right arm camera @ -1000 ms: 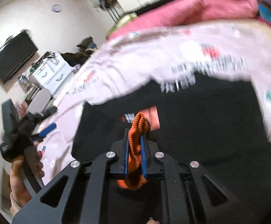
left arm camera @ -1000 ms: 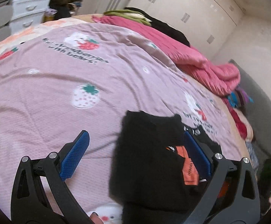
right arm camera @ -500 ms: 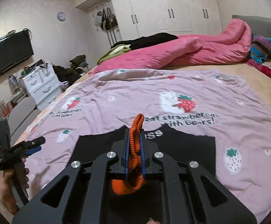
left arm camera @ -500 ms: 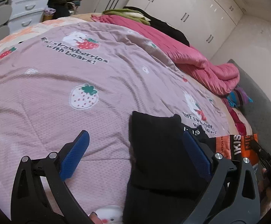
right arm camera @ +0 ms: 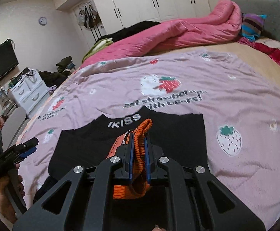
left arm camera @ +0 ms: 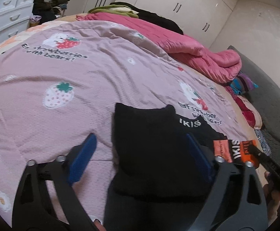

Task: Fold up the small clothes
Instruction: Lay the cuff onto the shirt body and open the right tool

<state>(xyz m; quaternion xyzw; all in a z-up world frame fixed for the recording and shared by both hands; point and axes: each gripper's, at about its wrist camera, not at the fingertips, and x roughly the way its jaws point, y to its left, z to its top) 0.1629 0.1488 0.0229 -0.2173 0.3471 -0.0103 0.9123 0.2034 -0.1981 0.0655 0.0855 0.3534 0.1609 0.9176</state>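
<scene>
On pink strawberry bedspread: black garment; white wardrobes behind.

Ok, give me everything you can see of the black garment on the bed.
The black garment is a small, soft knit piece lying mostly flat on the pink strawberry bedspread. White lettering reads IKISS near its far edge, and it has an orange ribbed trim. The right claw is shut on that trim, lifting it. The left claw straddles one side, pads not pressing.
</scene>
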